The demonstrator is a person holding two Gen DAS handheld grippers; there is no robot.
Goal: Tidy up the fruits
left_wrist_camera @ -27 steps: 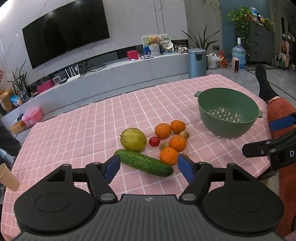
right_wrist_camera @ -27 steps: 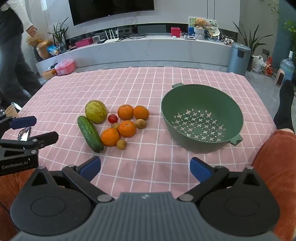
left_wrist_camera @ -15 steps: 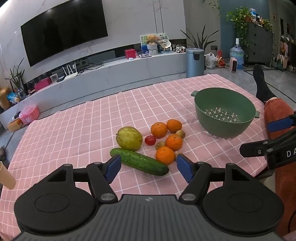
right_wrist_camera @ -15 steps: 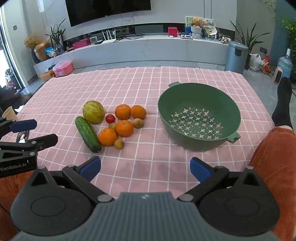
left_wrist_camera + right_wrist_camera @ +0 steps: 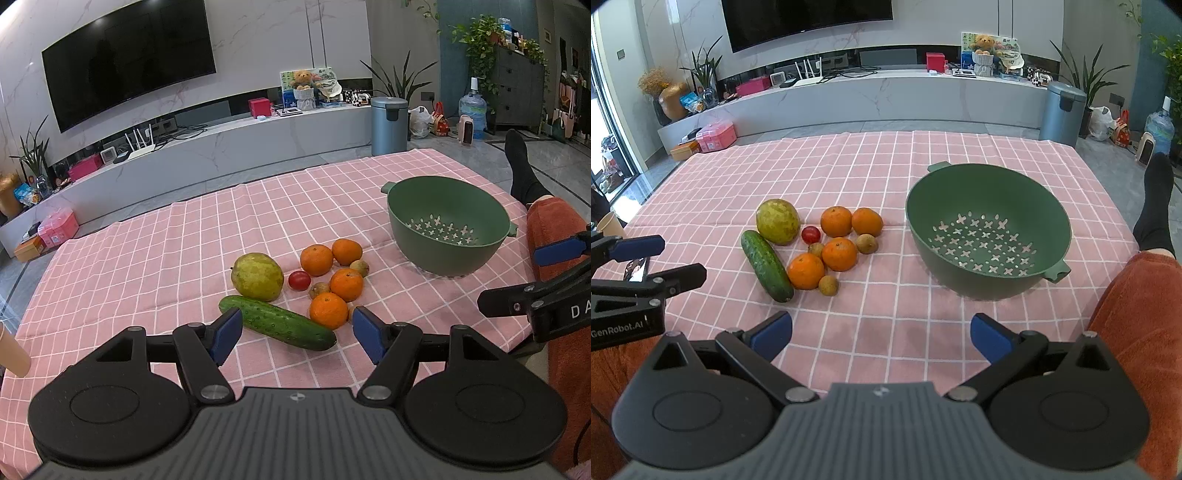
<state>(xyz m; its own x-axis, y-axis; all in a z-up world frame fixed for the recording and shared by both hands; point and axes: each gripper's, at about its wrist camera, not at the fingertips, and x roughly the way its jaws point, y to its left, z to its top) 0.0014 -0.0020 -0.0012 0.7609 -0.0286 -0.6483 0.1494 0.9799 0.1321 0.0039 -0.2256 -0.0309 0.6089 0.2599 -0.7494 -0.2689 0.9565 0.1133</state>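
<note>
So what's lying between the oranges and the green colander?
Nothing: in the right wrist view, only bare pink checked cloth separates the oranges from the green colander.

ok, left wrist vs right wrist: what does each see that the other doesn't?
Left wrist only: the right gripper at its right edge, jaws open and empty, and the dark cabinet topped with plants.

Right wrist only: the left gripper at its left edge, jaws open and empty, a phone behind it, and the gold vase with dried stems.

Both: green colander, empty; cucumber, four oranges, red tomato, yellow-green fruit, all on the pink checked cloth.
</note>
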